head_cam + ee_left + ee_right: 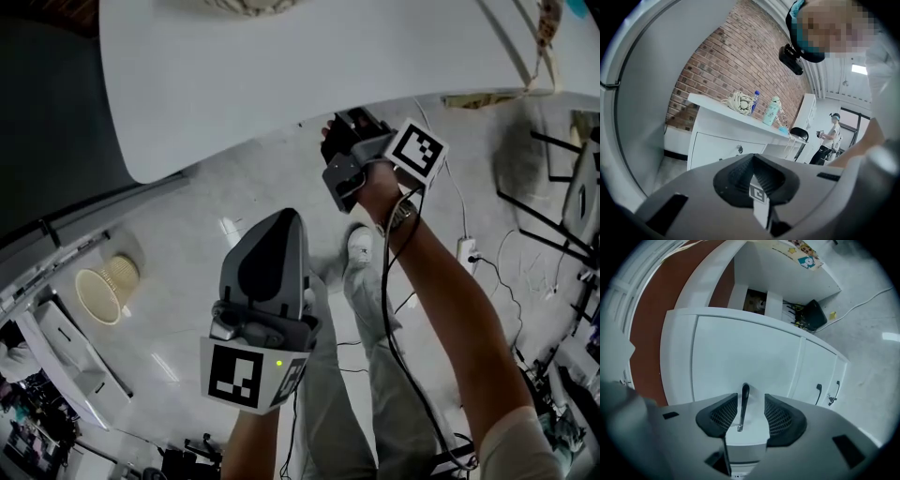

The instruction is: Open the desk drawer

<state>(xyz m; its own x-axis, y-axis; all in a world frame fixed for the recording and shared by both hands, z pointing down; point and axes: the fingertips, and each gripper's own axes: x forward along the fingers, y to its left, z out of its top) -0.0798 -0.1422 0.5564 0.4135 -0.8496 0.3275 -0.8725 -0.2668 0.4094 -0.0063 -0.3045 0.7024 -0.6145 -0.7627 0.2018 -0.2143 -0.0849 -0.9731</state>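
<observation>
since the right gripper view looks straight along its jaws, this one's easy to read: my right gripper is spread wide, and the dark drawer handle sits in the gap between the pads. neither pad looks pressed on it, there's white showing on both sides of the bar. the handle is on the white drawer front, which fills most of that view and looks shut, flush with the front beside it. off to the right i can see two more dark handles on the neighbouring fronts.

from the head view, the right gripper is right up at the edge of the white desk, just under the lip of the top. my left gripper hangs lower and nearer to me, apart from the desk edge, over the grey floor. its jaws are pinched together with nothing in them. its own view looks out at a far desk along a brick wall, with a couple of bottles on top. a wicker basket sits on the floor at the left.
</observation>
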